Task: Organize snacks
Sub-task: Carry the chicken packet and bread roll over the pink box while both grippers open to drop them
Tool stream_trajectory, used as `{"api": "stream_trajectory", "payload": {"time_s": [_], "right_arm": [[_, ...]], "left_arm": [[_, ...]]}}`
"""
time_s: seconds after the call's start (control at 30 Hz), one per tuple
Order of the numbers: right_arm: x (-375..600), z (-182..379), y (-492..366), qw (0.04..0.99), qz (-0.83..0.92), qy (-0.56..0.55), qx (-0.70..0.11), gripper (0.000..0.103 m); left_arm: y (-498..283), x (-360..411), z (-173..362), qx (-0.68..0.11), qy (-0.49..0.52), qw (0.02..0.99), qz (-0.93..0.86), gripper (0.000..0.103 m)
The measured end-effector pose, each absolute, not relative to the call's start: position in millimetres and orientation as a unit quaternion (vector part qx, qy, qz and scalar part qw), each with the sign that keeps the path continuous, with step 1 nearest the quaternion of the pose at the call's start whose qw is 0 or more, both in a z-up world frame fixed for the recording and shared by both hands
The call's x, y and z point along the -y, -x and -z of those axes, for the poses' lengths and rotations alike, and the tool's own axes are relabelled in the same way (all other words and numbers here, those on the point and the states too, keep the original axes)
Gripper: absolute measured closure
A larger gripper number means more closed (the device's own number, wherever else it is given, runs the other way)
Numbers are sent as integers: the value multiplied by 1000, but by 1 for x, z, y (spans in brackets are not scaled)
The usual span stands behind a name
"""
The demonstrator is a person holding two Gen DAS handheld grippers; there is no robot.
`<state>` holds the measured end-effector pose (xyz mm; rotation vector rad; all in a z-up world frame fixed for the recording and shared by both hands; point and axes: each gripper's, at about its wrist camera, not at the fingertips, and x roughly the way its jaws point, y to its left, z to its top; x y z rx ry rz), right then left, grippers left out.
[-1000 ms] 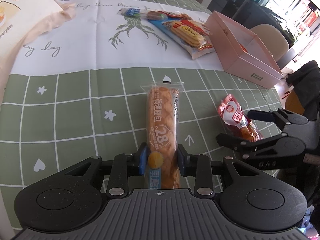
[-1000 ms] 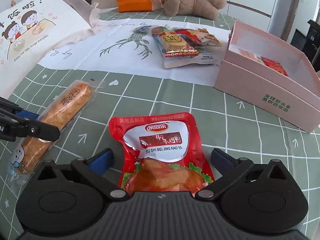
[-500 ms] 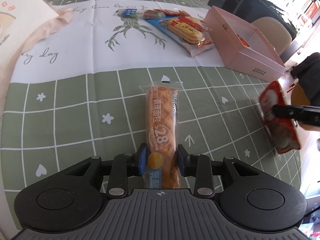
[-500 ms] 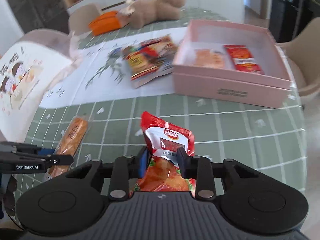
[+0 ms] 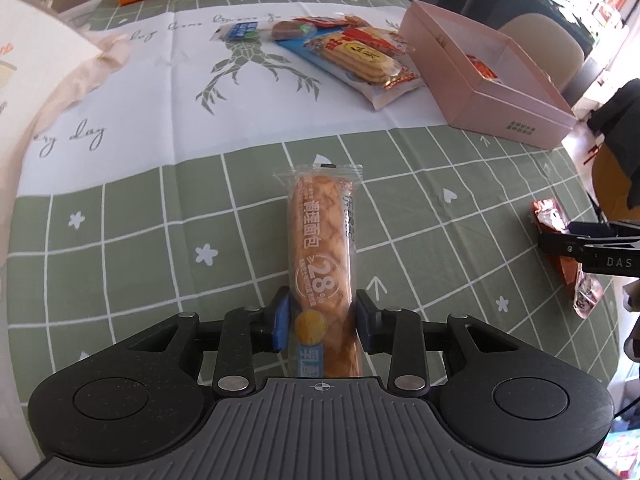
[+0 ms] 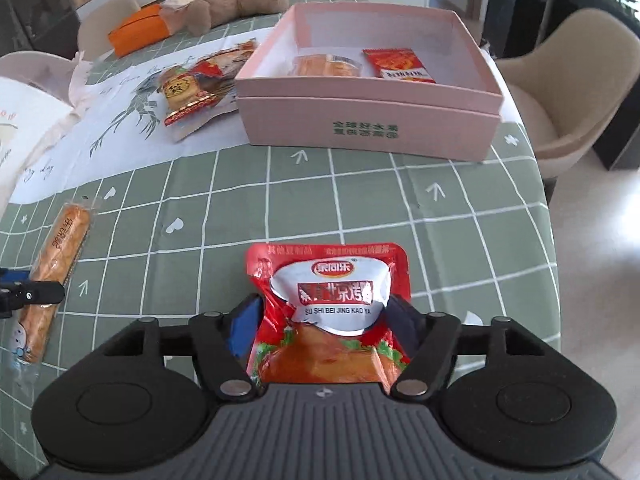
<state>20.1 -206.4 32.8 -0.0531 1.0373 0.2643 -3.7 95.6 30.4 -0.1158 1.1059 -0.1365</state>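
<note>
While the left tongs [image 5: 320, 322] clamp the near end of a bread stick [image 5: 322, 248] lying on the bench [image 5: 120, 240], the right tongs [image 6: 322, 326] grip a red pouch [image 6: 330, 308], short of the pink box [image 6: 360, 120]. Inside the box lie two packets [image 6: 362, 65]; just left of it, loose snacks [image 6: 200, 88] are heaped.

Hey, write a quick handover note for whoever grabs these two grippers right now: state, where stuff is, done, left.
Left hand-held gripper: shut on the bread stick pack, which lies on the tablecloth.
Right hand-held gripper: shut on the red roast-duck pouch, facing the pink box.
Done: two snacks already in the box.
Left: box both held packs, then the cracker pile beside the box.
</note>
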Motion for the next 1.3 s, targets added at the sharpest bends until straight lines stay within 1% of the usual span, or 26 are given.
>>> {"api": "stream_trajectory", "payload": {"time_s": [0.07, 0.1, 0.13, 0.2, 0.27, 0.33, 0.37, 0.43, 0.47, 0.6, 0.73, 0.83, 0.97, 1.0, 1.07, 1.1, 1.13, 1.17, 1.23, 1.3], "right_arm": [[207, -31, -17, 863, -124, 34, -488, 30], [208, -30, -16, 864, -120, 39, -487, 23], [210, -28, -14, 866, -116, 39, -485, 18], [218, -22, -12, 869, -107, 22, -483, 15], [222, -21, -9, 875, -100, 10, -473, 15], [222, -22, -7, 875, -103, 6, -474, 20], [223, -25, -5, 873, -110, 1, -475, 24], [226, -32, -3, 870, -118, -10, -478, 44], [229, -35, -3, 868, -121, -16, -481, 47], [239, -50, 3, 871, -116, -24, -476, 51], [251, -78, 7, 883, -113, -47, -453, 52], [259, -127, 0, 900, -129, -61, -412, 52], [260, -211, -40, 930, -139, -35, -340, 52], [260, -227, -55, 932, -140, -39, -332, 51], [262, -250, -91, 934, -142, -53, -322, 49], [262, -254, -109, 933, -138, -59, -327, 40], [265, -253, -131, 931, -134, -67, -334, 28], [266, -248, -149, 928, -129, -75, -342, 27], [266, -227, -182, 921, -113, -68, -366, 26], [268, -203, -200, 916, -80, -50, -390, 26]], "left_arm": [[2, -91, -30, -525, 42, 848, 65, 64], [1, -89, -30, -524, 35, 848, 64, 64], [1, -87, -30, -523, 31, 849, 63, 64], [1, -83, -30, -522, 23, 851, 59, 63], [-1, -81, -30, -525, 19, 849, 54, 63], [-3, -79, -31, -528, 16, 847, 49, 65], [-4, -79, -31, -528, 23, 847, 54, 69], [-5, -79, -30, -530, 58, 843, 80, 70], [-5, -77, -31, -528, 69, 841, 91, 71], [-5, -54, -40, -510, 65, 848, 128, 71], [-20, -37, -71, -483, 91, 854, 173, 72], [-49, -25, -123, -436, 120, 865, 218, 71], [-103, 2, -194, -371, 124, 883, 260, 71], [-118, 10, -208, -359, 124, 885, 269, 71], [-147, 23, -216, -357, 127, 882, 281, 68], [-166, 28, -209, -363, 134, 878, 282, 67], [-183, 32, -197, -373, 142, 874, 275, 65], [-202, 35, -179, -389, 147, 870, 263, 67], [-228, 35, -141, -421, 151, 862, 238, 67], [-234, 17, -122, -427, 182, 857, 223, 67]]}}
